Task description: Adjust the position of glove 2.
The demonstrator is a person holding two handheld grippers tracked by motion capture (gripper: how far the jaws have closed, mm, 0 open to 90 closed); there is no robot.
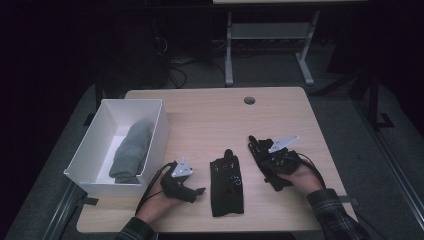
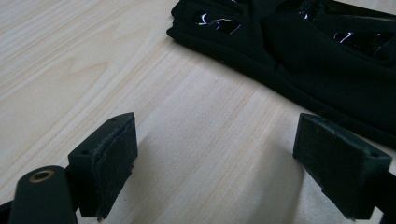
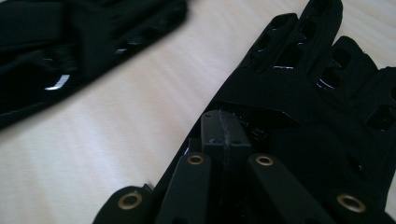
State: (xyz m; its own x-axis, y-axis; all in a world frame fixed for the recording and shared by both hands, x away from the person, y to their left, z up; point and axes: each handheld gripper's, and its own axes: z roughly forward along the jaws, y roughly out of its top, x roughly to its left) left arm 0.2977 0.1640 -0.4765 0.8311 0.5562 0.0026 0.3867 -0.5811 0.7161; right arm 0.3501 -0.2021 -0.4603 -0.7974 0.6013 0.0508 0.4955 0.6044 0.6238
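Two black fingerless gloves are on the light wood table [image 1: 210, 120]. One glove [image 1: 227, 185] lies flat at the front middle, also seen as the dark glove [image 2: 303, 51] ahead of my left gripper. My left gripper [image 1: 197, 192] rests just left of it, open, with its wide-apart pads [image 2: 112, 163] over bare wood and nothing between them. My right gripper [image 1: 266, 156] is shut on the cuff end of the second glove [image 1: 256, 144]. That glove [image 3: 317, 79] stretches away from the closed gripper [image 3: 224, 133], fingers pointing outward. The first glove [image 3: 70, 42] lies off to its left.
A white open box [image 1: 155, 135] stands at the table's left edge with a folded grey cloth [image 1: 131, 150] inside. A round cable hole [image 1: 249, 100] sits near the far edge. Behind the table, a grey desk frame [image 1: 229, 60] stands on the dark floor.
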